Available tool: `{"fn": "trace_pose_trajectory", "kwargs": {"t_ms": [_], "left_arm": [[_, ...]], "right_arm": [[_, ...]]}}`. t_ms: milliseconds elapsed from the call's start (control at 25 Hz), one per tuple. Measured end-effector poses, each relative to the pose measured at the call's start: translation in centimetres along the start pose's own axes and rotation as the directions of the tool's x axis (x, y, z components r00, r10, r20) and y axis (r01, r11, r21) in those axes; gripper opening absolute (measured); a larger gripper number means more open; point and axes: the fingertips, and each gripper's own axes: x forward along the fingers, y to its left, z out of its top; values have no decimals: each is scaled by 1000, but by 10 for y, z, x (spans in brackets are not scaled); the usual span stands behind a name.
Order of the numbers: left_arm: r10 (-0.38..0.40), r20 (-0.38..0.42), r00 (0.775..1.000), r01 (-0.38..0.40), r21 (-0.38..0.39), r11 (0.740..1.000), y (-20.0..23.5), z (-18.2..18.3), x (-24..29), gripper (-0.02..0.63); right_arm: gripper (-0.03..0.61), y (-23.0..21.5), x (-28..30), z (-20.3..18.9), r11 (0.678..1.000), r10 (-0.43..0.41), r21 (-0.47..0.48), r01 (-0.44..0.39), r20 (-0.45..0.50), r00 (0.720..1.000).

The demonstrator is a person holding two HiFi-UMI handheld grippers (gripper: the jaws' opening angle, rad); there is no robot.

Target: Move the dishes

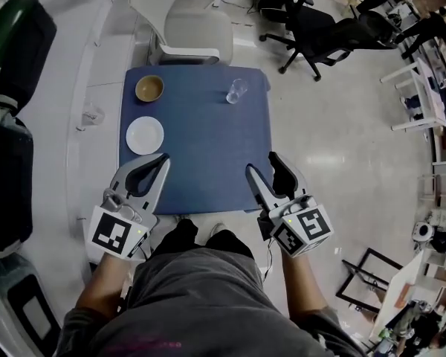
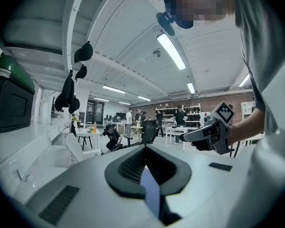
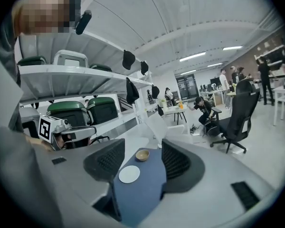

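Dishes: three in all, one plate [image 1: 145, 135], one bowl [image 1: 149, 88] and one glass [image 1: 236, 91].
Table [image 1: 208, 162]: one, blue on top, and all three dishes sit on it.
Plate: white, by the table's left edge, the dish closest to the person.
Bowl: brown, at the far left corner, just past the plate and not touching it.
Glass: clear, upright on the far side, well apart from the other two.
Left gripper [image 1: 162, 159]: jaws pressed together with nothing in them, over the near left edge, near the plate but not touching.
Right gripper [image 1: 262, 163]: jaws spread wide with only blue table showing between them, over the near right edge.
In the way: only bare blue top lies between the grippers and the dishes.
Around: one white chair [image 1: 189, 21] behind the table, one black chair [image 1: 320, 32] off to the right, and green cases [image 1: 15, 50] on the left.
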Motion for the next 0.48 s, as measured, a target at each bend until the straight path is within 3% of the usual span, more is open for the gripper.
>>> {"fn": "trace_pose_trajectory", "kwargs": {"t_ms": [240, 480], "left_arm": [[8, -43, 999, -9, -14, 1000, 19, -10, 15, 2], [46, -108, 993, -48, -25, 999, 24, -31, 41, 2]], "right_arm": [[225, -20, 34, -6, 1000, -8, -26, 8, -14, 1000], [227, -68, 70, -22, 999, 0, -50, -2, -45, 999]]}}
